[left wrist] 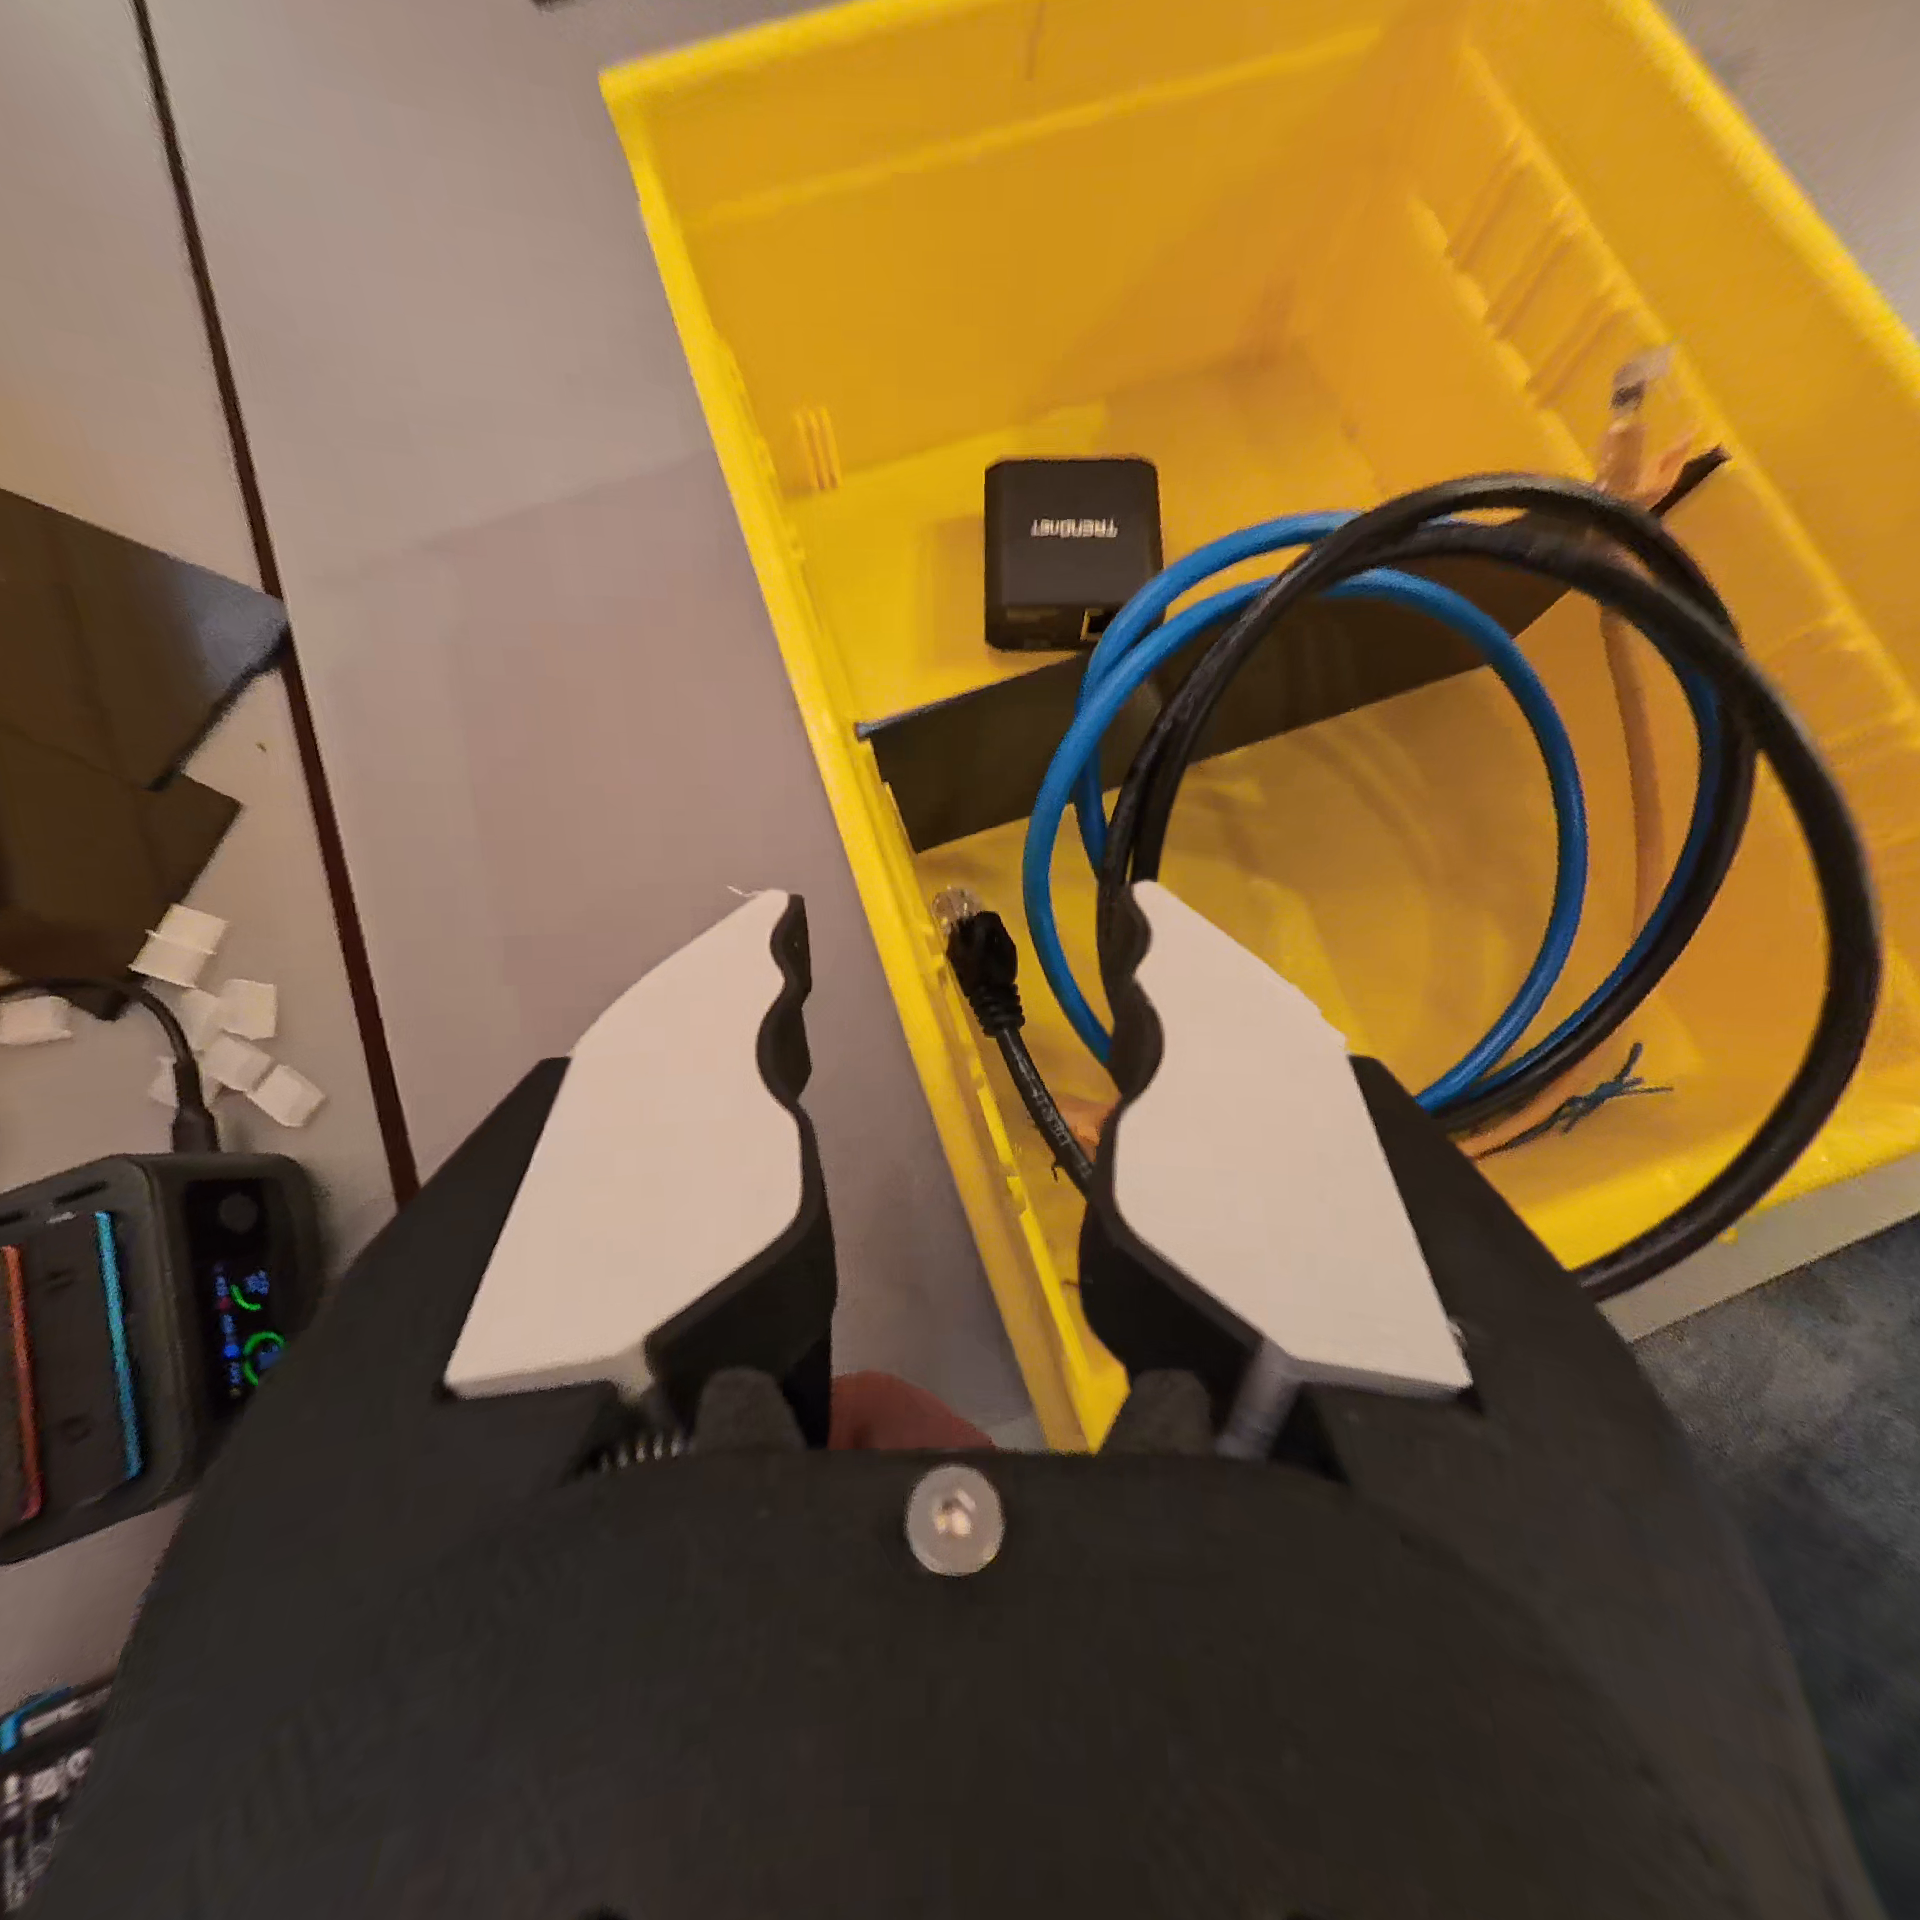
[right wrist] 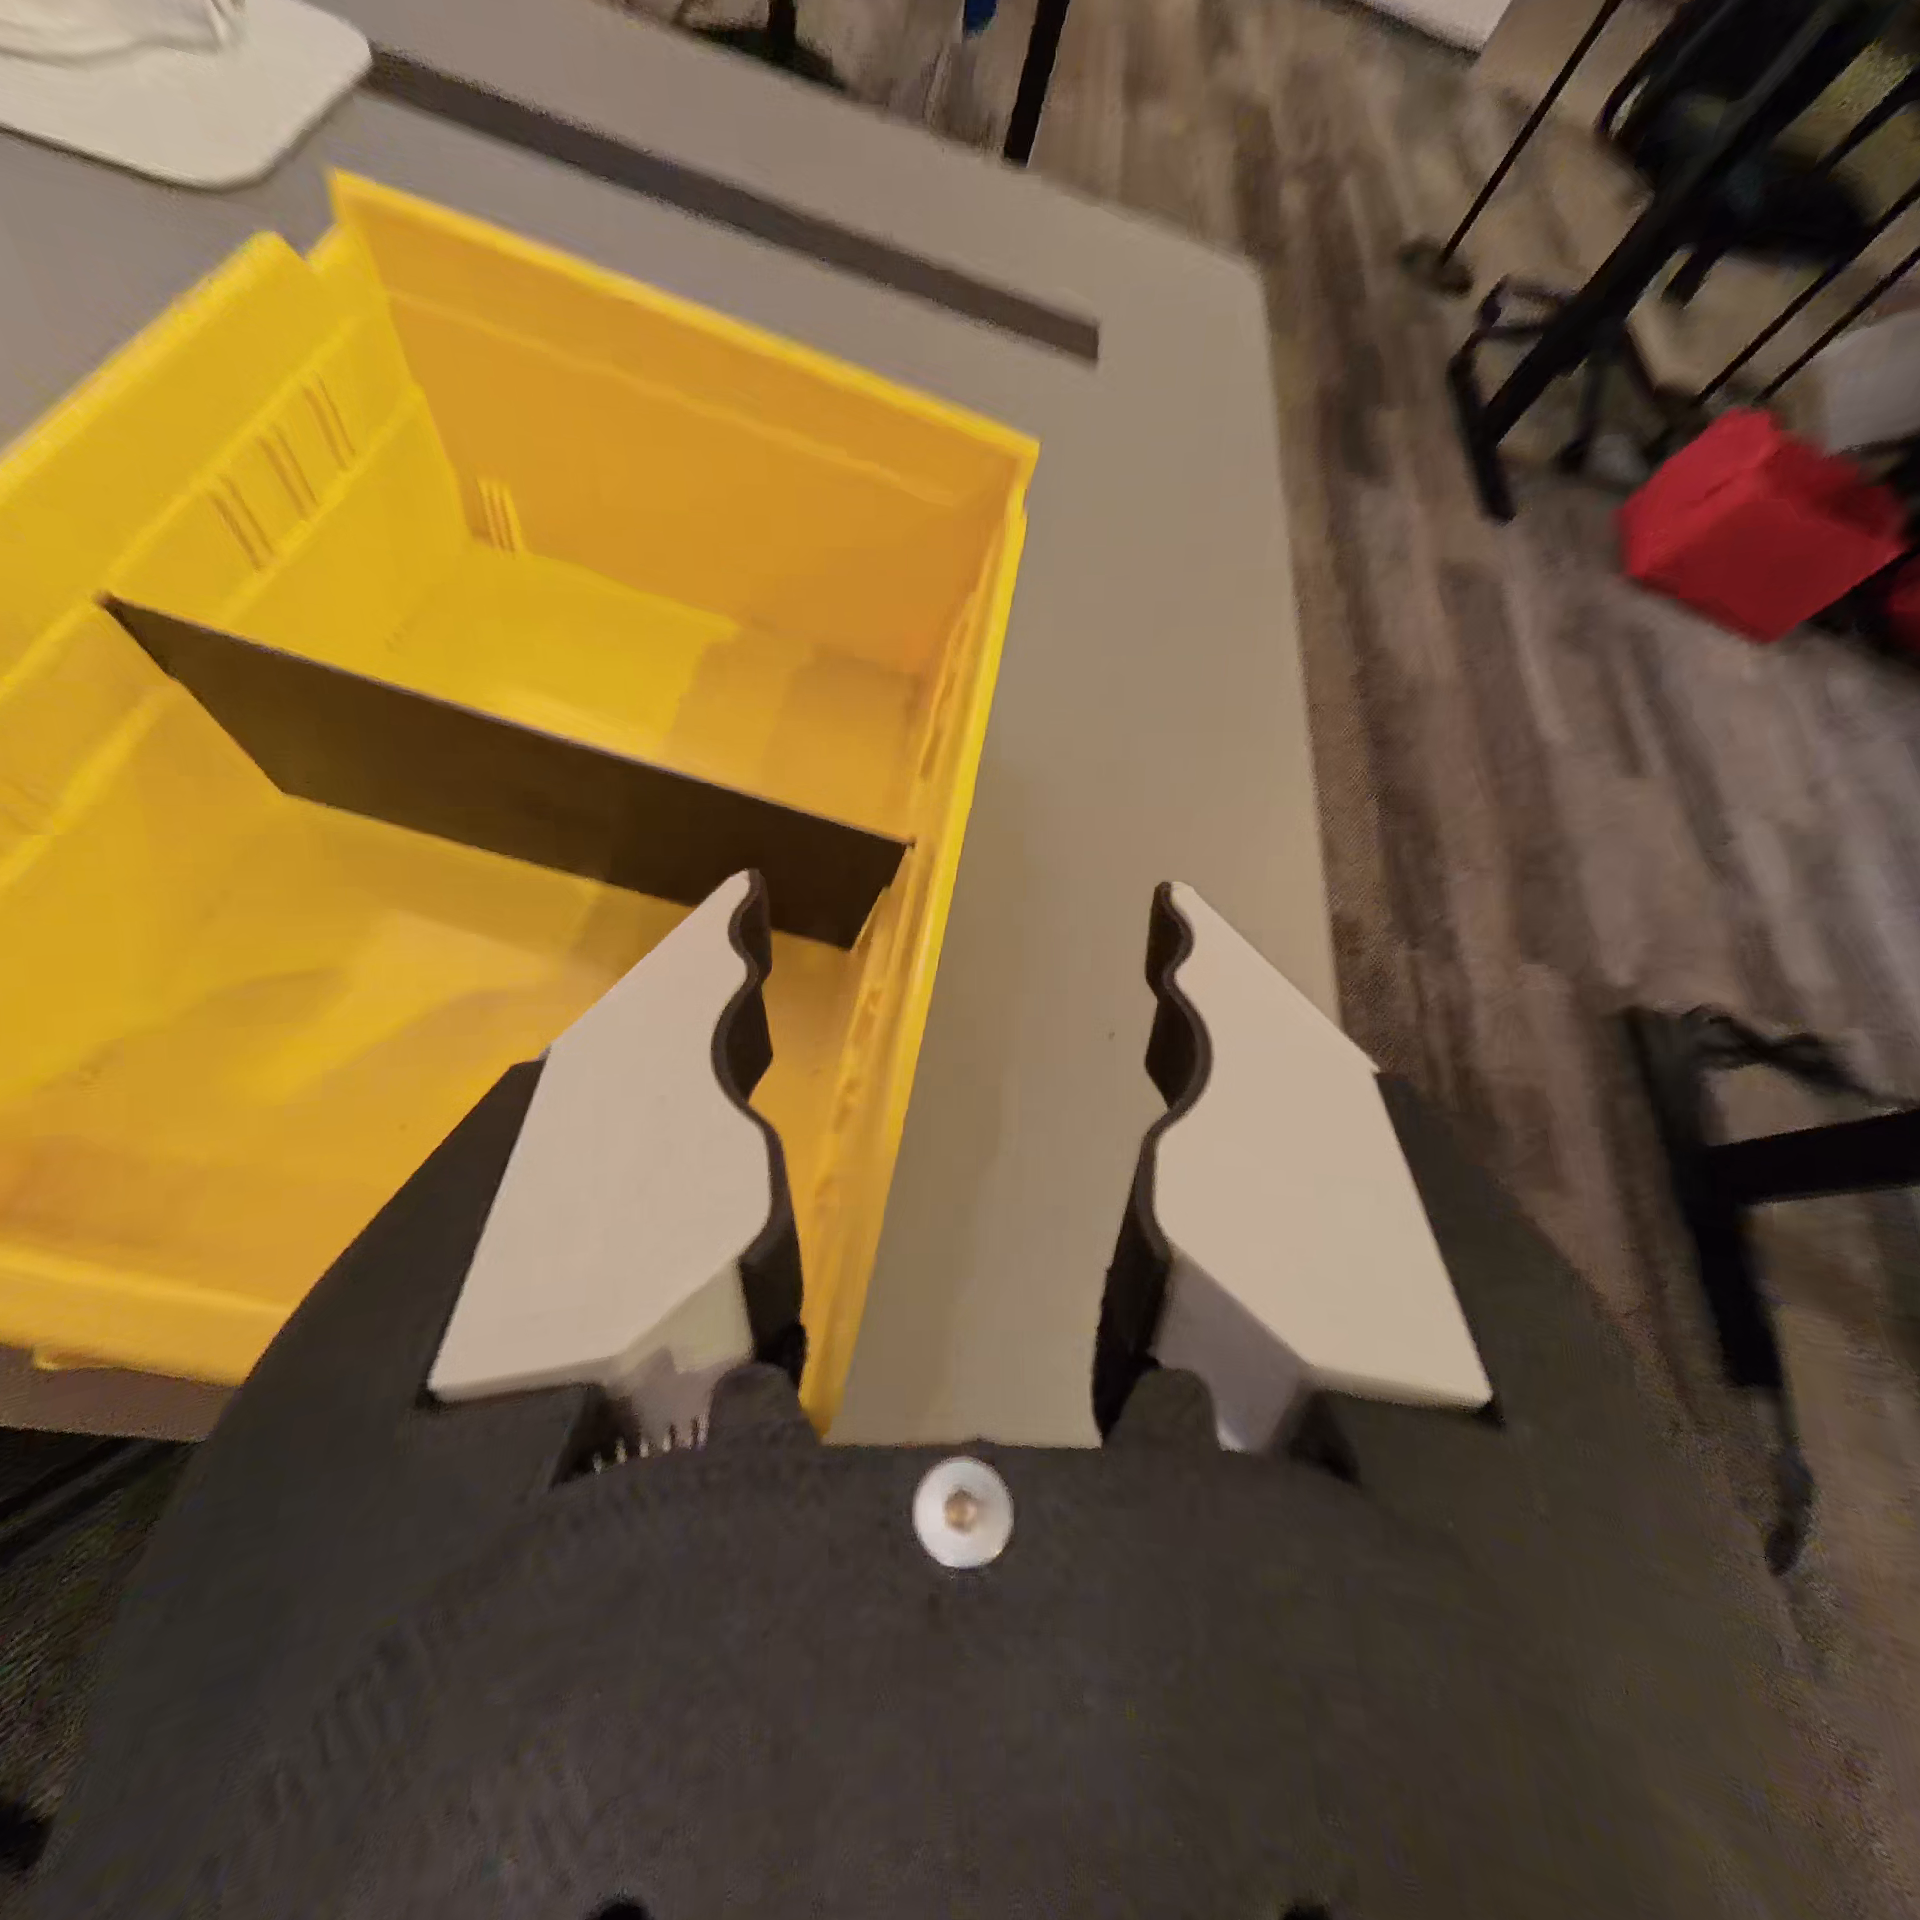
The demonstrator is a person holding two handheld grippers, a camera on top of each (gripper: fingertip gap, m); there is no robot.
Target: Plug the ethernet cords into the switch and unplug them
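A yellow bin (left wrist: 1039, 270) with a black divider (left wrist: 1340, 665) stands on the grey table. The small black switch (left wrist: 1070, 556) lies in its far compartment. Coiled blue (left wrist: 1049, 831), black (left wrist: 1839, 852) and orange (left wrist: 1647, 790) ethernet cords sit in the near compartment. The black cord's plug (left wrist: 977, 951) rests against the bin's left wall. My left gripper (left wrist: 964, 914) is open and empty, straddling that wall just above the plug. My right gripper (right wrist: 961, 899) is open and empty over the bin's right wall (right wrist: 883, 1039). The switch and cords do not show in the right wrist view.
Left of the bin lie a black device with a lit screen (left wrist: 135, 1340), small white pieces (left wrist: 229, 1029) and a dark box (left wrist: 94, 707). In the right wrist view the table edge (right wrist: 1309, 727) runs close on the right, with a red box (right wrist: 1756, 520) and black stands (right wrist: 1662, 208) on the floor. One gripper's finger ends stand about 90 cm off the other's. The small black switch (left wrist: 1070, 556) lies around 15 cm away from my left fingertips.
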